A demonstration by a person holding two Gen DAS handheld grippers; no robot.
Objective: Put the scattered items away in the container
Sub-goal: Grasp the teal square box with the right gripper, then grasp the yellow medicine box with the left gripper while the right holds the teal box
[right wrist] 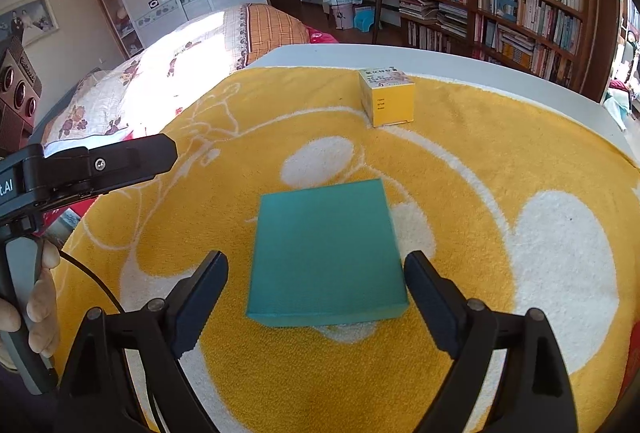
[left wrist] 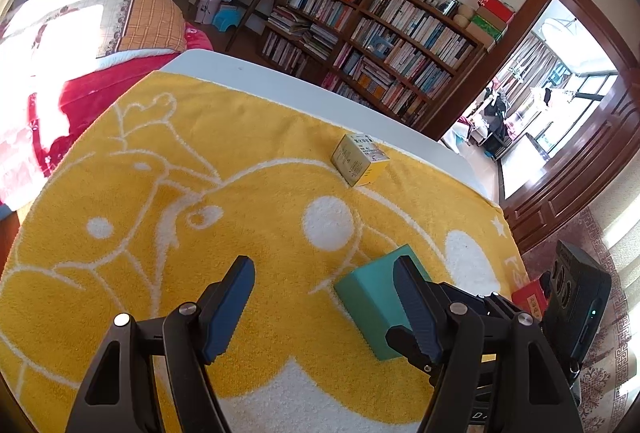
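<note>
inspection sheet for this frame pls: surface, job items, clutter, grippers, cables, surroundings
Surface: yellow towel over a white table.
Job's things: flat teal box near; small yellow box at far edge; red item partly hidden. No container seen.
Clutter: nothing seen.
Grippers: right gripper open, straddling the teal box, pads clear; left gripper open, empty.
Cables: black cable by the hand.
Surroundings: bed, bookshelf.

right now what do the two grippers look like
Both are black, angular frames with silver pivot pins. The left gripper has dark blue ribbed fingers; the right gripper likewise. In the right wrist view, a thin black cable runs beside the hand.
</note>
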